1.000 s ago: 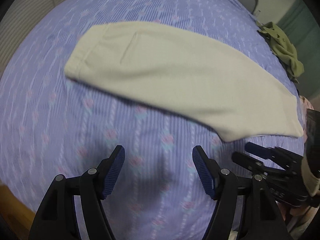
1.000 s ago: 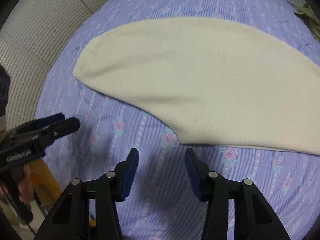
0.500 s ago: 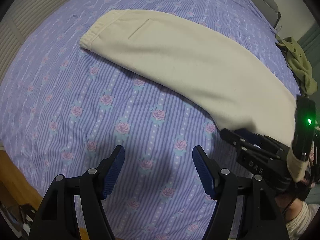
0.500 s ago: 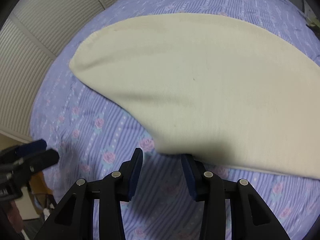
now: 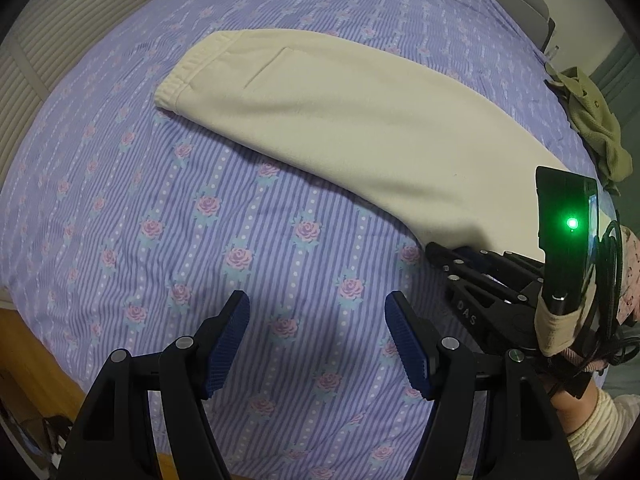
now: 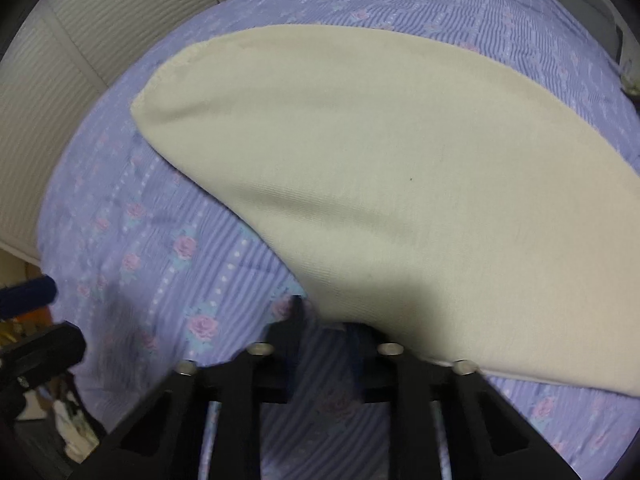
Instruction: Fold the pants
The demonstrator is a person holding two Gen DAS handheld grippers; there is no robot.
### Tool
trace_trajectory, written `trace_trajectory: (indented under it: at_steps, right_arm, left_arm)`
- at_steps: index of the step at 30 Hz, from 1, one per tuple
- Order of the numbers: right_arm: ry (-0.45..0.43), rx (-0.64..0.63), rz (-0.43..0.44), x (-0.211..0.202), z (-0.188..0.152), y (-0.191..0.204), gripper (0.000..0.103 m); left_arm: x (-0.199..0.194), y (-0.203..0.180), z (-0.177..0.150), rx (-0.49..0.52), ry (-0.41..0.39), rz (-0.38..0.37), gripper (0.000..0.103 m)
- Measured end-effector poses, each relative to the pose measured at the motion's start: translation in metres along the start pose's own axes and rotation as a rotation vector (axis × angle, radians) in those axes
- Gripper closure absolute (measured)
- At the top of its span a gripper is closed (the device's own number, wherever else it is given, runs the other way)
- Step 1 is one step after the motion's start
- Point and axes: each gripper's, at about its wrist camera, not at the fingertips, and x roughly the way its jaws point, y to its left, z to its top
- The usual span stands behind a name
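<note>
A wide bed [image 5: 168,208] fills the room, covered in a lilac striped sheet with small roses. Cream pants [image 5: 352,128] lie flat across it, already doubled lengthwise so one leg rests on the other, waistband [image 5: 176,80] at the far left and the leg end at the near right. A crumpled olive garment [image 5: 592,120] sits at the bed's far right edge, well apart from the work.

The right tongs [image 6: 328,320] are down at the near corner of the leg end, their tips at the hem and partly hidden under the cloth; whether they have closed on it I cannot tell. The left tongs [image 5: 316,332] hover wide open over bare sheet, holding nothing, near the pants but not touching.

To do this step well, I judge the right tongs should catch both layers at the hem. The left tongs should take a matching spot on the same end, so the leg end can be carried evenly toward the waistband without twisting.
</note>
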Motion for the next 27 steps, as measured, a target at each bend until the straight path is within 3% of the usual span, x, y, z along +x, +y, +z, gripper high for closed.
trace_trajectory:
  at_steps: [6, 10, 19, 23, 27]
  right_arm:
    - [0.016, 0.002, 0.023, -0.013, -0.002, 0.001, 0.094]
    - [0.07, 0.019, 0.055, 0.002, -0.011, 0.004, 0.101]
    - [0.018, 0.05, 0.024, -0.043, -0.014, 0.015, 0.099]
    - [-0.043, 0.069, -0.014, -0.087, -0.014, 0.019, 0.068]
    - [-0.1, 0.12, -0.066, -0.138, -0.02, 0.015, 0.064]
  left_arm:
    - [0.003, 0.006, 0.001, -0.011, 0.004, -0.009, 0.034]
    - [0.005, 0.009, 0.004, -0.006, 0.007, -0.001, 0.034]
    - [-0.016, 0.009, 0.008, 0.059, -0.027, 0.013, 0.034]
    - [-0.039, 0.006, 0.009, 0.095, -0.045, 0.013, 0.031]
    - [-0.072, 0.0, 0.009, 0.153, -0.078, 0.002, 0.025]
